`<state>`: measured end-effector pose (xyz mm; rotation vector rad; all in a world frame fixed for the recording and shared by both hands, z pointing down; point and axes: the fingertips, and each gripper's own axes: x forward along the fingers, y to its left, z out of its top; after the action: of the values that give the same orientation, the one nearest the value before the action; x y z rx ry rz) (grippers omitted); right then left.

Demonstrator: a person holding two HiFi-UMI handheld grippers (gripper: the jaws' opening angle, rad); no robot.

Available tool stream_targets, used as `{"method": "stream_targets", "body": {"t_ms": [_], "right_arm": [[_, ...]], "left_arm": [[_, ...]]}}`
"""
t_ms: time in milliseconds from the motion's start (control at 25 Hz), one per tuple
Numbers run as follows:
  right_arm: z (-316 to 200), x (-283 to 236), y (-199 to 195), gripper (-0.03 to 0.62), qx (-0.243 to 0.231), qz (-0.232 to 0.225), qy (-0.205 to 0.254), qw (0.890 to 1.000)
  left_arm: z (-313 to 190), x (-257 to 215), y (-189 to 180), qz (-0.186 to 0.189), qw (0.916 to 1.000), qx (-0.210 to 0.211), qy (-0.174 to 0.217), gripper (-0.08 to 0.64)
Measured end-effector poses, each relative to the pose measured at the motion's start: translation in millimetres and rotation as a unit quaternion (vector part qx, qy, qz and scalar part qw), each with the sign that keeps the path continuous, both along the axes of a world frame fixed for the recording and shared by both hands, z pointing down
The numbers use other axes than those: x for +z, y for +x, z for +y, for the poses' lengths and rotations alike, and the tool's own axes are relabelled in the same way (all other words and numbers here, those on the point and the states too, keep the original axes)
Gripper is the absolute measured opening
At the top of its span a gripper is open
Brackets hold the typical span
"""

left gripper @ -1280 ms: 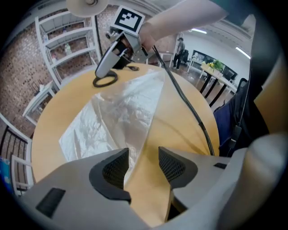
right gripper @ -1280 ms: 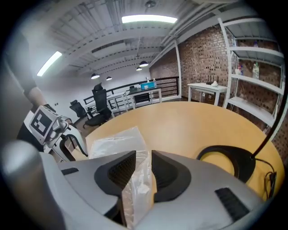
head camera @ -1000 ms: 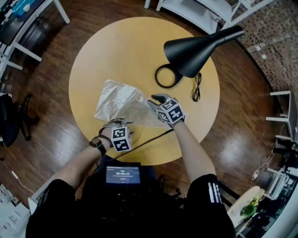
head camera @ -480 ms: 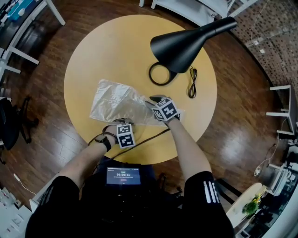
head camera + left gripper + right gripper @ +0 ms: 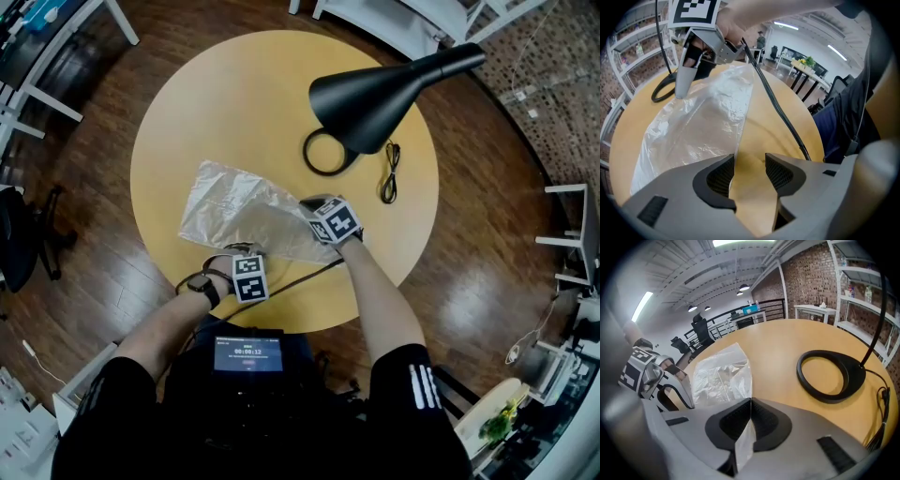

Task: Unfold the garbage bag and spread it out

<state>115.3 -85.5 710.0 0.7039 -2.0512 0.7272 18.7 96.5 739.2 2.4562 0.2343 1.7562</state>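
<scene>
At lower centre of the surface (image 5: 234, 103), the right gripper (image 5: 750, 420), jaws just closed, pinches the garbage bag's (image 5: 234, 202) edge while the left gripper (image 5: 749, 173) stands agape at its near edge: grasping stage; next, probably, the left must clamp and both draw apart.

I count one round counter (image 5: 244, 103), and on it one clear garbage bag (image 5: 234, 202), one black lamp (image 5: 375, 94) with a single ring base (image 5: 323, 155), and one small bundled cable (image 5: 389, 178). I hold two grippers, the left gripper (image 5: 749, 173) and the right gripper (image 5: 750, 420), each with two jaws. One black cord (image 5: 300, 274) crosses the counter's near edge.
</scene>
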Motion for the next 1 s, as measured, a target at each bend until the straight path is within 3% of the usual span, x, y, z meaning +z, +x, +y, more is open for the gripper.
{"method": "stream_targets", "body": {"t_ms": [320, 560, 680, 880, 1000], "right_arm": [[-16, -5, 3, 0.008, -0.023, 0.017, 0.017, 0.999], [-20, 15, 2, 0.021, -0.064, 0.068, 0.019, 0.995], [-22, 14, -8, 0.037, -0.078, 0.073, 0.025, 0.994], [-24, 19, 4, 0.071, -0.044, 0.066, 0.017, 0.997], [-30, 6, 8, 0.103, -0.011, 0.03, 0.017, 0.999]], "left_arm": [[17, 0, -20, -0.006, 0.9999, -0.005, -0.014, 0.218], [20, 0, -30, -0.014, 0.9999, -0.005, -0.004, 0.219], [21, 2, -31, -0.014, 0.9999, -0.009, -0.003, 0.219], [22, 1, -32, -0.014, 0.9999, -0.01, -0.004, 0.218], [21, 2, -34, -0.014, 0.9998, -0.012, -0.006, 0.218]]}}
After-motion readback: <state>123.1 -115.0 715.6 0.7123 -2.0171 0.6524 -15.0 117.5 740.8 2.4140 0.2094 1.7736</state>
